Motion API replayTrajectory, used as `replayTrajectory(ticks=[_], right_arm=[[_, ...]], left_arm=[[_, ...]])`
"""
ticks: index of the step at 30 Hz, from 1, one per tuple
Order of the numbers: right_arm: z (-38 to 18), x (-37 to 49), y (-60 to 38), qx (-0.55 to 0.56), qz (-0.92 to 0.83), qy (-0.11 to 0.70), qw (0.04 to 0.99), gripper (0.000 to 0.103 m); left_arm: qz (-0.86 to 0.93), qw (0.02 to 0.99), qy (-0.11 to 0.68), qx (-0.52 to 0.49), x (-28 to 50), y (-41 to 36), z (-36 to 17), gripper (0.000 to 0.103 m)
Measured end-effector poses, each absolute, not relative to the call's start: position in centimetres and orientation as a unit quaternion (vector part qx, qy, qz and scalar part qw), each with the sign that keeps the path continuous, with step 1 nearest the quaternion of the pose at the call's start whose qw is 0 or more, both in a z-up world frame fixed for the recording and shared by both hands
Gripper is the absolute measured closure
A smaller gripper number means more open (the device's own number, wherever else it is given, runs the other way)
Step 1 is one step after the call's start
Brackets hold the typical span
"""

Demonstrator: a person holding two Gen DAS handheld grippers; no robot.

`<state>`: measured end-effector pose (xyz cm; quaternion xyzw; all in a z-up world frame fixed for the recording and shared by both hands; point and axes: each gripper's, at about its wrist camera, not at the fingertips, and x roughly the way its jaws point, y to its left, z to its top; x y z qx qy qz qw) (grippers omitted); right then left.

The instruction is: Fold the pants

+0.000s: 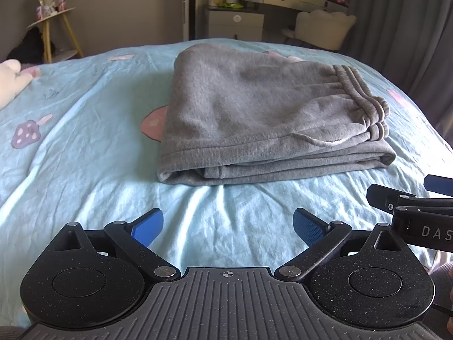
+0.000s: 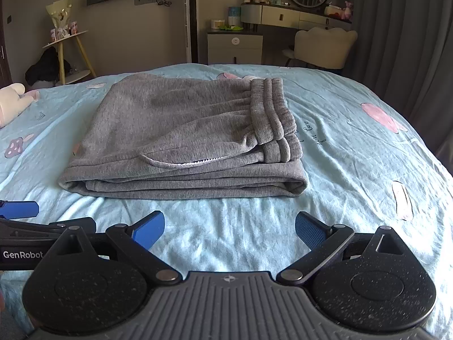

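Observation:
Grey sweatpants [image 1: 254, 113] [image 2: 187, 133] lie folded into a thick stacked rectangle on the light blue bedsheet [image 1: 85, 141] [image 2: 354, 153], waistband on the right side. My left gripper [image 1: 228, 225] hovers open over bare sheet, a short way in front of the fold's near edge, nothing between its blue pads. My right gripper [image 2: 229, 231] is likewise open and empty, just short of the pants. Each gripper shows at the edge of the other's view; they sit side by side.
A pale plush toy [image 2: 12, 99] lies at the bed's left edge. Beyond the bed stand a round side table [image 2: 68, 45], a grey nightstand [image 2: 235, 46], a vanity with mirror and a cream chair [image 2: 322, 46]. Dark curtains hang on the right.

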<state>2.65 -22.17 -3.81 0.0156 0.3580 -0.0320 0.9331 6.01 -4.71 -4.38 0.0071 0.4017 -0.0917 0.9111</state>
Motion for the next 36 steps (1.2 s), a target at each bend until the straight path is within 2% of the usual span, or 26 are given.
replayTrajectory(ticks=[36], right_arm=[[-3.75, 2.65, -22.09, 0.014, -0.033, 0.359, 0.933, 0.004]], left_arm=[[-0.100, 0.912, 0.399, 0.015, 5.67, -4.84, -4.36, 0.001]])
